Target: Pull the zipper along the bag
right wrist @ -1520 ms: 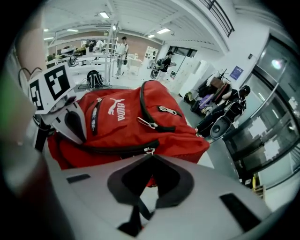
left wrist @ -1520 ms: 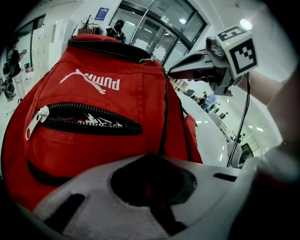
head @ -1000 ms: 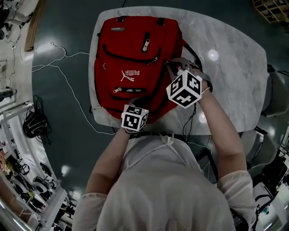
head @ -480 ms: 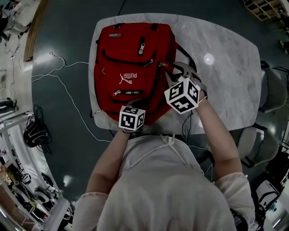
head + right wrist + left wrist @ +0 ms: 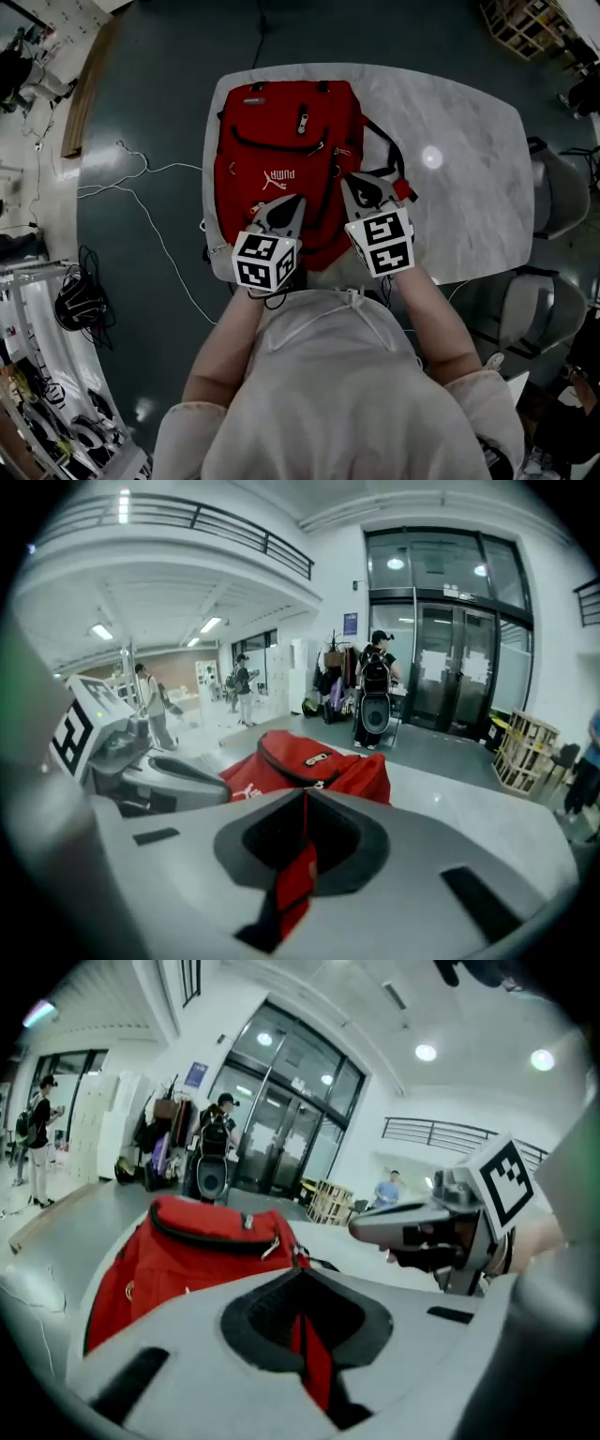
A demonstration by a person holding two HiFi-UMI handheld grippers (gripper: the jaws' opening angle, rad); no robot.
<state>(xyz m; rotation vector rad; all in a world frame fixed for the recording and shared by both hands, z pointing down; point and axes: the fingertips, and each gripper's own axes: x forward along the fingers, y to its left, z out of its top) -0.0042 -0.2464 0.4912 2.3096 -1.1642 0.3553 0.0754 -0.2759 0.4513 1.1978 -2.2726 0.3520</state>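
A red backpack [image 5: 281, 155] lies flat on the marble table [image 5: 469, 159], its front pocket zipper pull [image 5: 302, 121] near the far end. My left gripper [image 5: 292, 201] hovers over the bag's near end, jaws together and nothing held. Over the bag's near right edge, beside a black strap, the jaws of my right gripper [image 5: 354, 181] are closing with nothing between them. In the left gripper view the backpack [image 5: 187, 1246] lies ahead past the shut left gripper [image 5: 298, 1274]. The right gripper view shows the backpack [image 5: 314, 758] beyond the right gripper [image 5: 305, 795].
Two grey chairs [image 5: 555, 192] stand at the table's right side. A white cable [image 5: 155, 220] trails over the dark floor on the left. Wooden crates [image 5: 520, 21] sit at the far right. People stand in the hall far behind the table.
Both grippers have drawn back toward the person, off the bag's right side zipper area to its near end. The right gripper's tips, earlier at the bag's right edge, now sit free.
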